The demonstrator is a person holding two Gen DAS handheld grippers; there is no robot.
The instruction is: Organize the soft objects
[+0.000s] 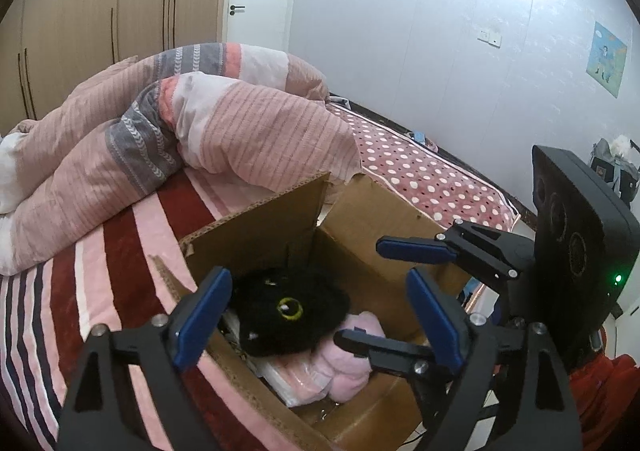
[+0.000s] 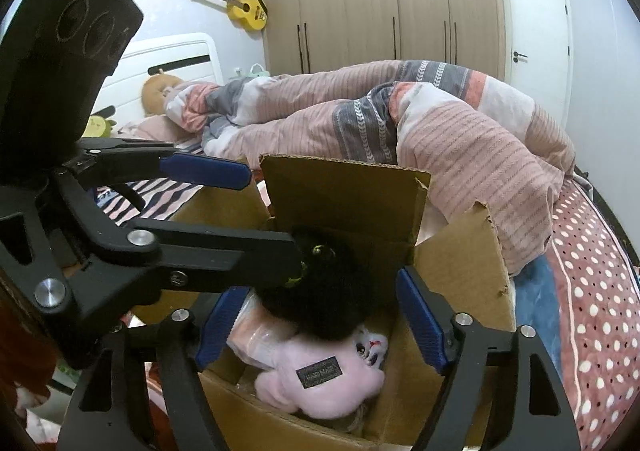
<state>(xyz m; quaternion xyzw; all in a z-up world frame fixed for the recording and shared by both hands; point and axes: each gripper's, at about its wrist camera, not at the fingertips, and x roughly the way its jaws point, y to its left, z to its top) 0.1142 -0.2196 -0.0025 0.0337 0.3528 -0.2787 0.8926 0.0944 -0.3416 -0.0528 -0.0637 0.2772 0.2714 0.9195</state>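
Both grippers, left gripper [image 1: 316, 315] and right gripper [image 2: 320, 327], hang wide open, empty, over the cardboard box [image 1: 256, 235] on the bed. Black plush [image 1: 288, 311] and pink plush [image 2: 320, 383] lie inside the box. I'd press them flat, avoiding flaps.

Both hand-held grippers, left [image 1: 318, 317] and right [image 1: 370, 293], hang spread over the cardboard box [image 1: 360, 211] (black plush [image 1: 288, 311] atop pink plush [image 1: 344, 363]) on the bed [image 1: 100, 271].

Black tool [image 1: 320, 315], blue pads [image 1: 202, 321], silver screws.
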